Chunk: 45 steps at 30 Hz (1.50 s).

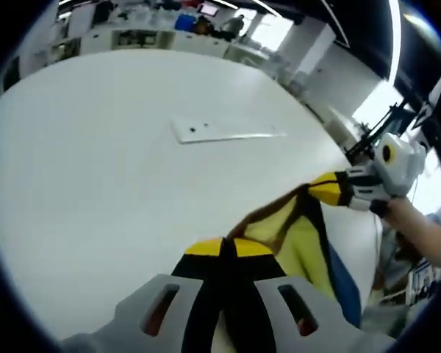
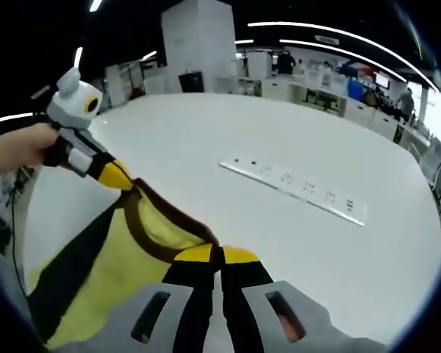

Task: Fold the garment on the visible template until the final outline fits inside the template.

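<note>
White round tabletop (image 1: pixel 95 184) carries a flat white power strip (image 2: pixel 294 185) beyond the yellow fabric garment with brown collar and black side panels (image 2: pixel 143 246), held lifted near the strip, left gripper (image 1: pixel 226 248) and right gripper (image 2: pixel 219 256) each pinching its collar.

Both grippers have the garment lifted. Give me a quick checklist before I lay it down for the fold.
1. Left gripper shut on the yellow garment: ok.
2. Right gripper shut on the garment's brown collar edge: ok.
3. Fabric spread between the two grips: not ok, it sags and bunches.
4. Template located: cannot tell; a flat white strip lies on the white table.
5. Table space ahead free: ok.
</note>
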Motion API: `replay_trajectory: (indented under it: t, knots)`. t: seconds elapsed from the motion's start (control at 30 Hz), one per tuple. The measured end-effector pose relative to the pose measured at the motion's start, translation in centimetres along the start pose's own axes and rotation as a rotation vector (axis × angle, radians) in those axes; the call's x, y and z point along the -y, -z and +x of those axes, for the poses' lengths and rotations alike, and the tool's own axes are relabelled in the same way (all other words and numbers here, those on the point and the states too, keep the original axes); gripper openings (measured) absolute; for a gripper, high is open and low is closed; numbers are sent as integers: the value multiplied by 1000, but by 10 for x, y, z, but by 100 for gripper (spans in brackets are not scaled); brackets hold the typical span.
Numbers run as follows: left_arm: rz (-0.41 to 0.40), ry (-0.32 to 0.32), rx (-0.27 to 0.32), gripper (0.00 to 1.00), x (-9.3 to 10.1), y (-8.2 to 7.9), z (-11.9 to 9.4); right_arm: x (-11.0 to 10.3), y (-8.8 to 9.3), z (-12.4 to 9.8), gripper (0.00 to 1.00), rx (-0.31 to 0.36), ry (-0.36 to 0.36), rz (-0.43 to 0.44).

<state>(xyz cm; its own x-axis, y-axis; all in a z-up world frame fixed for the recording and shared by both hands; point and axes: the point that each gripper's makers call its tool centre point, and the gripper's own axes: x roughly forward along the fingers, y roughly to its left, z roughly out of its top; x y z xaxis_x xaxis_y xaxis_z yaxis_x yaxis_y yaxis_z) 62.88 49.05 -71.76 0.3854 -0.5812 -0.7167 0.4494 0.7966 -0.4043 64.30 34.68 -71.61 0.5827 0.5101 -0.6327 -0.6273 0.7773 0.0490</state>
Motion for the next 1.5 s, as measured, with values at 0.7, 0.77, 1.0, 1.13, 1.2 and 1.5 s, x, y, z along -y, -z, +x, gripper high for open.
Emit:
replay_trajectory:
  t: [0.7, 0.77, 1.0, 1.13, 1.2, 1.5]
  knots:
    - [-78, -7, -47, 0, -16, 4, 29, 14, 18, 28, 3, -56, 24, -40]
    - [-80, -7, -48, 0, -17, 4, 30, 15, 19, 30, 3, -57, 25, -47]
    - [-98, -14, -41, 1, -17, 7, 33, 17, 22, 32, 3, -69, 28, -65]
    - [-84, -13, -36, 1, -18, 6, 33, 17, 22, 33, 4, -67, 24, -80]
    - [-76, -13, -33, 1, -18, 6, 33, 18, 22, 33, 4, -66, 21, -82]
    - [-56, -15, -19, 3, -17, 2, 25, 23, 17, 29, 11, -48, 40, -38]
